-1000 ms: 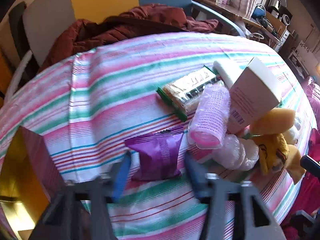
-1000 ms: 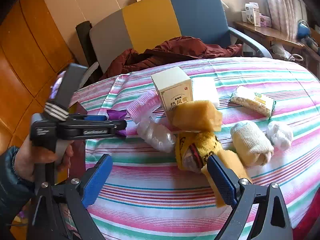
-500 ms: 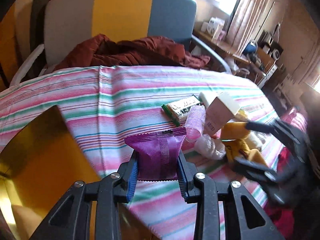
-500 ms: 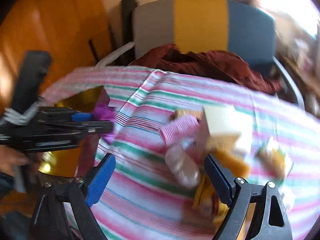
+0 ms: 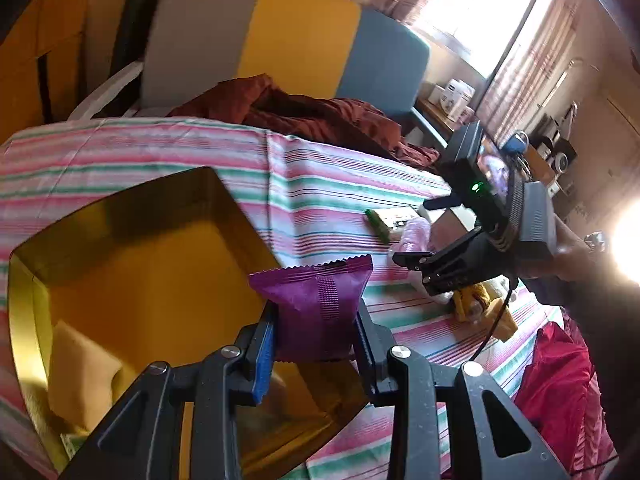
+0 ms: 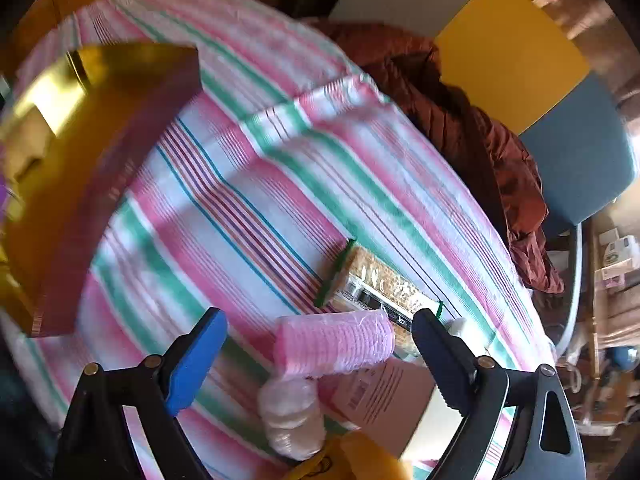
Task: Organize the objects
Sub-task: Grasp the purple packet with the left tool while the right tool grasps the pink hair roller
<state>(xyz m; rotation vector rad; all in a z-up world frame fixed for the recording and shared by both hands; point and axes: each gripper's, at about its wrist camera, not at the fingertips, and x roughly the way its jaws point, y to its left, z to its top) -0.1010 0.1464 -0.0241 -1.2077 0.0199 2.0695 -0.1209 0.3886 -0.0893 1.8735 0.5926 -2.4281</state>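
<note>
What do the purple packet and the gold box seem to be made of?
Purple packet: apparently plastic or foil film, matte, with a zigzag-cut top edge and a ribbed seal strip. Gold box: probably card with a shiny metallic lining, judging by its bright reflections.

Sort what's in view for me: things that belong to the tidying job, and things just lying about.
Part of the job:
- purple packet, clamped in the left gripper
- gold box
- pink roll, between the open fingers of the right gripper
- snack bar
- carton
- yellow sock

Just lying about:
- red jacket
- chair
- striped cloth
</note>
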